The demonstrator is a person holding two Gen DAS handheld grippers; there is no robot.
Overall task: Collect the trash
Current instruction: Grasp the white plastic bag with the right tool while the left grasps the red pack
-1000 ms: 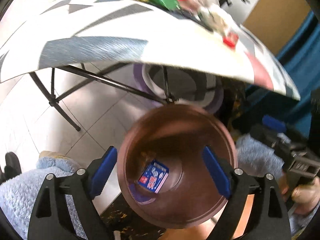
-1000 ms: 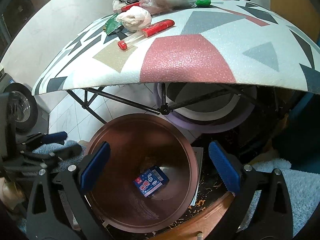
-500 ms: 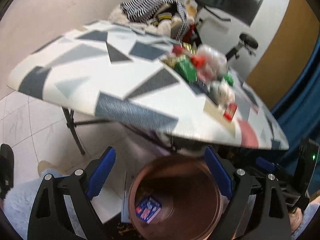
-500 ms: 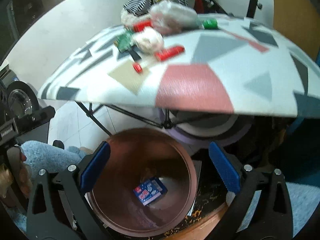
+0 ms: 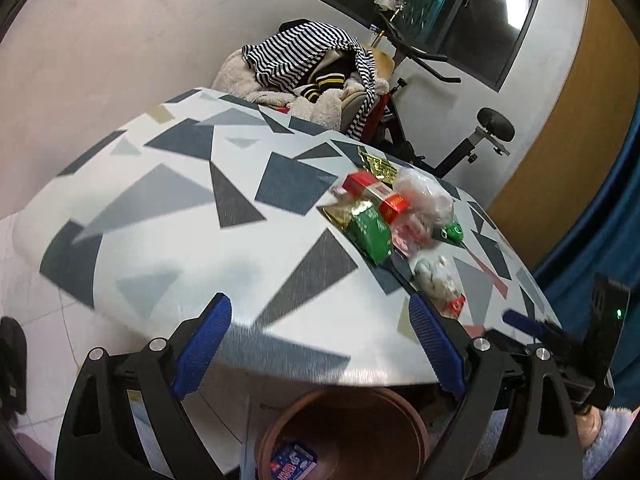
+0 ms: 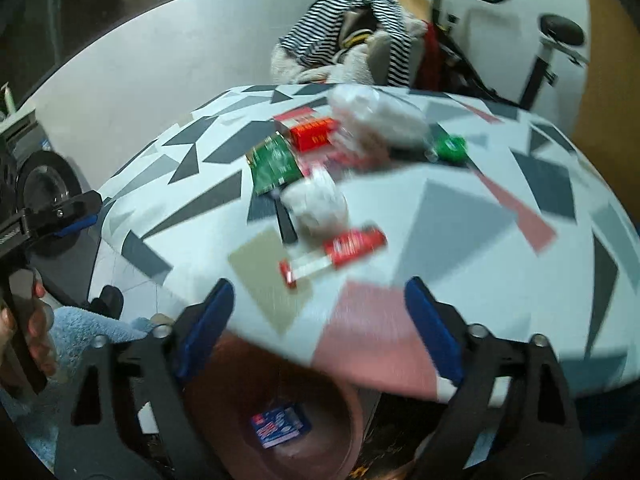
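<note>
Right gripper [image 6: 318,328]: jaws are standing apart with nothing between them, having just been closing in somewhat; it is pointing over the near table edge.
Left gripper [image 5: 320,344]: jaws are gaping wide and empty, hanging above the table edge and the bin.
Trash pile: it is lying on the table top, well ahead of both grippers.
Tube [image 6: 334,250]: red and clear, it is lying nearest the right gripper, slanting across a beige patch.
White wad [image 6: 318,200]: it is sitting just behind the tube, touching or nearly touching it; blur is making this hard to tell.
Green packet [image 6: 274,164]: it is lying flat, left of the wad, beside a red box [image 6: 312,134].
Clear bag [image 6: 376,124]: crumpled, it is resting against the red box.
Green cap [image 6: 452,148]: it is sitting right of the bag, slightly apart.
Bin [image 6: 320,440]: brown and round, it is standing on the floor under the table edge.
Blue pack [image 6: 280,424]: it is lying inside the bin, on the bottom.
Table [image 5: 160,220]: white top with grey, dark and pink triangles.
Striped cloth [image 5: 304,56]: it is draping over a heap behind the table.
Person: a hand [image 6: 24,332] is gripping the left gripper's handle at the left of the right view.
</note>
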